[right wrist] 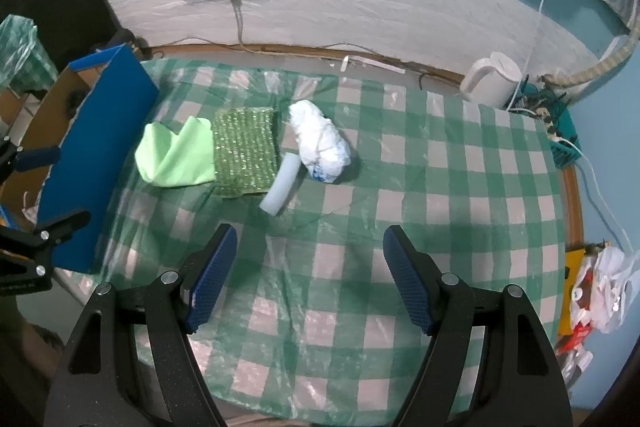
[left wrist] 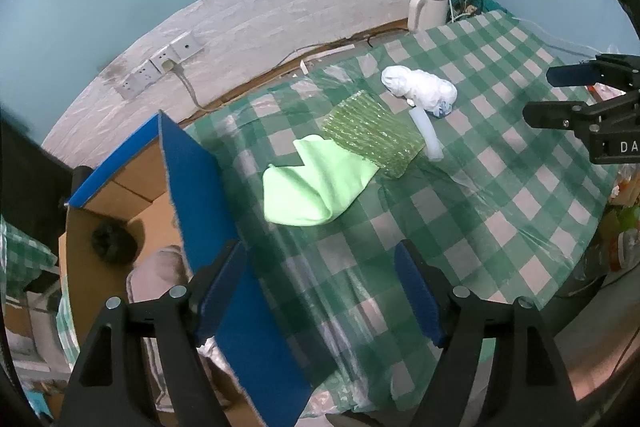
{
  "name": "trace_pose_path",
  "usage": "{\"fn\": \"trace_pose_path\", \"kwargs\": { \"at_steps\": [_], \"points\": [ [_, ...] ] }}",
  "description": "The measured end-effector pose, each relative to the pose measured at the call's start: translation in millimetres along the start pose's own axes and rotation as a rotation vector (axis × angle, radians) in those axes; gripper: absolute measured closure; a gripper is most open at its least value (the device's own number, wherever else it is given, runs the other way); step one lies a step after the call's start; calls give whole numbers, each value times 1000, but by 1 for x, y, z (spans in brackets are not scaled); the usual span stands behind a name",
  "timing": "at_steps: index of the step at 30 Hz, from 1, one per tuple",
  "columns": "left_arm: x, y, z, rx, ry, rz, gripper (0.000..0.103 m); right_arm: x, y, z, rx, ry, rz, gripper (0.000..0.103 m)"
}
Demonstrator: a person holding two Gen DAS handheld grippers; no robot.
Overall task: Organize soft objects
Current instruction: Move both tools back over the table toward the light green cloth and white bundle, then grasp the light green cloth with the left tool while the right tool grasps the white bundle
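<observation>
A bench (right wrist: 460, 187) draped in green-checked cloth under clear plastic is set against a pale wall. Near its middle, four soft things are gathered: a light green cloth (right wrist: 172, 159), a bubble-wrap sheet (right wrist: 244, 151) overlapping its 3 o'clock edge, a pale foam tube (right wrist: 280, 189) and a white bundled bag (right wrist: 320, 143) just beside. At 9 o'clock an open cardboard box (left wrist: 120, 195) with blue flaps is seen, probably meant to receive them. The left tongs (left wrist: 320, 291) and right tongs (right wrist: 308, 279) are held apart and empty, short of the pile.
</observation>
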State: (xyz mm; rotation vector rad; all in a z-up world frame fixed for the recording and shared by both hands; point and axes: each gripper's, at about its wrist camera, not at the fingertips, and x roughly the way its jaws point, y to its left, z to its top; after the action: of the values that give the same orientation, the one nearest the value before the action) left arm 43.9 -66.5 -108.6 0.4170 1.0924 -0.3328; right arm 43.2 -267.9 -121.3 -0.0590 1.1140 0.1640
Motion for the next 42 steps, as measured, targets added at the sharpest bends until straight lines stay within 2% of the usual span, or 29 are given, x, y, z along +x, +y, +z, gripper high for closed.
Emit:
{"fn": "trace_pose_path", "kwargs": {
  "at_steps": [20, 34, 42],
  "points": [
    [61, -18, 29, -32, 86, -11, 25, 51, -16, 25, 32, 37, 13, 27],
    [97, -11, 44, -52, 140, -21, 25, 99, -18, 52, 28, 70, 16, 27],
    [112, -6, 50, -53, 165, -51, 24, 127, -13, 64, 7, 89, -7, 27]
  ]
}}
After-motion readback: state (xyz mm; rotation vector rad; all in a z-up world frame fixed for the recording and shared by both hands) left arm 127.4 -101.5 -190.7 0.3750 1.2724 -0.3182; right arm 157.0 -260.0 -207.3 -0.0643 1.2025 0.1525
